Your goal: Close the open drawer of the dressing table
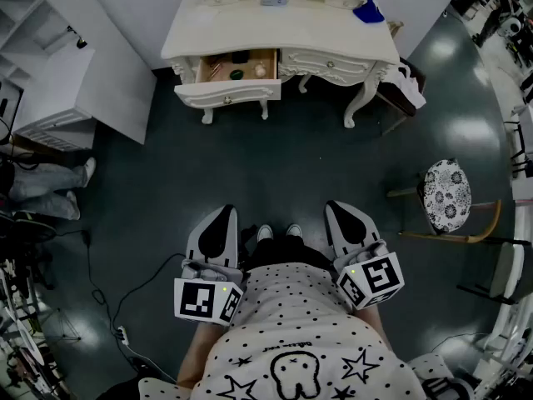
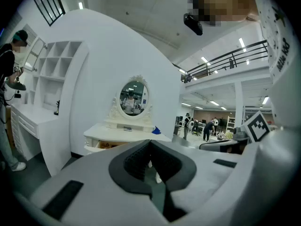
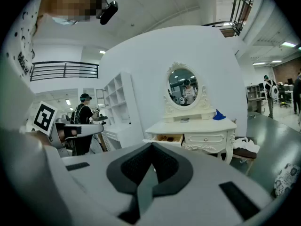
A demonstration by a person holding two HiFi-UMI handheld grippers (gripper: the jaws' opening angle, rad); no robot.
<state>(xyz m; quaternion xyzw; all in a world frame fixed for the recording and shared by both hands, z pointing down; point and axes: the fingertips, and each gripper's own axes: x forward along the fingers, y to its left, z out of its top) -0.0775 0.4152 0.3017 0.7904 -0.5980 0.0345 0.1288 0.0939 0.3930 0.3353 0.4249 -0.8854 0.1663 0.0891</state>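
The white dressing table [image 1: 333,44] stands against the far wall, well ahead of me. Its left drawer [image 1: 229,73] is pulled out, with small items lying inside. My left gripper [image 1: 223,215] and right gripper [image 1: 339,208] are low in the head view, close to my body, both pointing toward the table and far from it. Each has its jaws together with nothing between them. The left gripper view shows the shut left gripper [image 2: 150,144] with the open drawer [image 2: 104,145] beyond. In the right gripper view the right gripper [image 3: 152,147] is shut below the drawer [image 3: 165,138].
A stool with a patterned cushion [image 1: 447,194] stands at the right. White shelving [image 1: 58,90] fills the left wall, and a person's legs [image 1: 50,188] are beside it. A cable [image 1: 96,277] runs over the dark floor. A blue thing [image 1: 368,11] lies on the tabletop.
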